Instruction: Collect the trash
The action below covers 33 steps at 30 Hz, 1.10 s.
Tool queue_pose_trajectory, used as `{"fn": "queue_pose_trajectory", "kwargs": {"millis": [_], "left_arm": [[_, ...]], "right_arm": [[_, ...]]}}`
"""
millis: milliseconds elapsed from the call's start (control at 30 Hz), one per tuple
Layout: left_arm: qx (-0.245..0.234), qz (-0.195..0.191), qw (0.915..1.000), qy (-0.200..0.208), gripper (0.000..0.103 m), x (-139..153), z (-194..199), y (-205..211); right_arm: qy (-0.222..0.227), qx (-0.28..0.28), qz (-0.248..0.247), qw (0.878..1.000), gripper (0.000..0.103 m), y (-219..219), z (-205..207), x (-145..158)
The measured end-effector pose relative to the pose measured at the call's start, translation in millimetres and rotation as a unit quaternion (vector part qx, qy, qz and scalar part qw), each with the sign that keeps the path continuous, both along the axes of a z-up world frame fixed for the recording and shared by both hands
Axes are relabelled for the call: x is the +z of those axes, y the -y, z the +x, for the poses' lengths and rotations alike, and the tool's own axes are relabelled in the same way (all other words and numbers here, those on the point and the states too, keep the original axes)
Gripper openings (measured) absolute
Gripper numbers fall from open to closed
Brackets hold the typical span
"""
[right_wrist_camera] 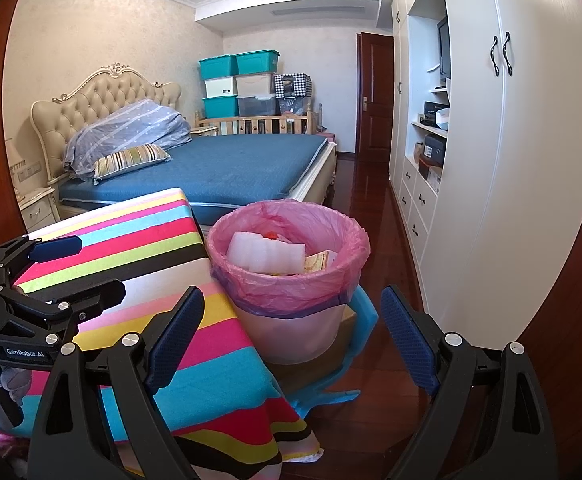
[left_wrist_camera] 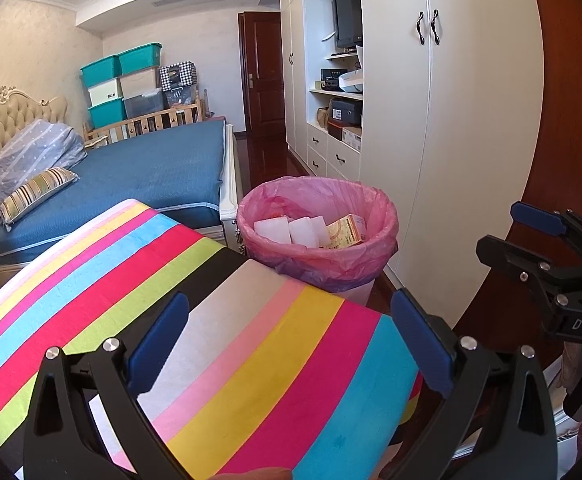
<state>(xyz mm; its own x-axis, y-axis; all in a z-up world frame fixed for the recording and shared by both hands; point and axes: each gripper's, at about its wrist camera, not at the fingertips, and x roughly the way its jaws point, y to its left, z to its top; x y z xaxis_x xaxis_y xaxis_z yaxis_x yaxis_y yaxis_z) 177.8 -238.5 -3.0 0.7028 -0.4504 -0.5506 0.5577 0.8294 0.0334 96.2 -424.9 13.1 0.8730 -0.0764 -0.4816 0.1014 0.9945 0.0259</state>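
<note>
Looks like you're pretty much done here. The white plastic bin with the pink liner bag [right_wrist_camera: 287, 276] already has stuff in it: a couple of white foam blocks [right_wrist_camera: 265, 256] and a small yellow cardboard box [left_wrist_camera: 345, 232], all sitting down inside the liner. I can't spot any loose trash left on anything the cameras show, so my guess is there's nothing more to grab, or whatever's left is out of view.

Your left tongs [left_wrist_camera: 291, 348] are spread wide with nothing between the blue pads, hovering over the table with the rainbow-striped cloth [left_wrist_camera: 227, 340]. Your right tongs [right_wrist_camera: 293, 336] are just as released and bare, with the bin straight ahead of them, just past the tips.

The striped table top is bare cloth ahead of the left tongs, and the bin sits right against its far corner, on something blue on the dark red wooden floor [right_wrist_camera: 375, 208]. Further out beyond both tongs there's a bed with a blue cover [right_wrist_camera: 227, 164], and white wardrobes [right_wrist_camera: 511, 184] run along the right side.
</note>
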Motion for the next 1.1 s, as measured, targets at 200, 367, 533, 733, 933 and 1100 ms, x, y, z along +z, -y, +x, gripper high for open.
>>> {"fn": "queue_pose_trajectory", "kwargs": {"millis": [200, 367, 533, 733, 933, 1100], "left_arm": [[-0.001, -0.001, 1.0, 0.0, 0.098, 1, 0, -1], [0.007, -0.013, 0.9999, 0.007, 0.098, 3, -1, -4], [0.014, -0.033, 0.999, 0.026, 0.098, 9, -4, -8], [0.006, -0.052, 0.998, 0.035, 0.098, 11, -8, -13], [0.005, -0.052, 0.998, 0.037, 0.098, 11, -9, -15], [0.006, -0.051, 0.998, 0.037, 0.098, 10, -9, -15]], "right_arm": [[0.0, 0.0, 0.0, 1.0, 0.084, -1, 0, 0], [0.001, 0.0, 0.0, 1.0, 0.084, 0, 0, 0], [0.001, 0.0, 0.0, 1.0, 0.084, -1, 0, 0], [0.003, 0.001, -0.001, 1.0, 0.084, -1, 0, -1], [0.002, 0.001, -0.001, 1.0, 0.084, -2, 0, -1], [0.002, 0.001, -0.001, 1.0, 0.084, -3, 0, -1]]}}
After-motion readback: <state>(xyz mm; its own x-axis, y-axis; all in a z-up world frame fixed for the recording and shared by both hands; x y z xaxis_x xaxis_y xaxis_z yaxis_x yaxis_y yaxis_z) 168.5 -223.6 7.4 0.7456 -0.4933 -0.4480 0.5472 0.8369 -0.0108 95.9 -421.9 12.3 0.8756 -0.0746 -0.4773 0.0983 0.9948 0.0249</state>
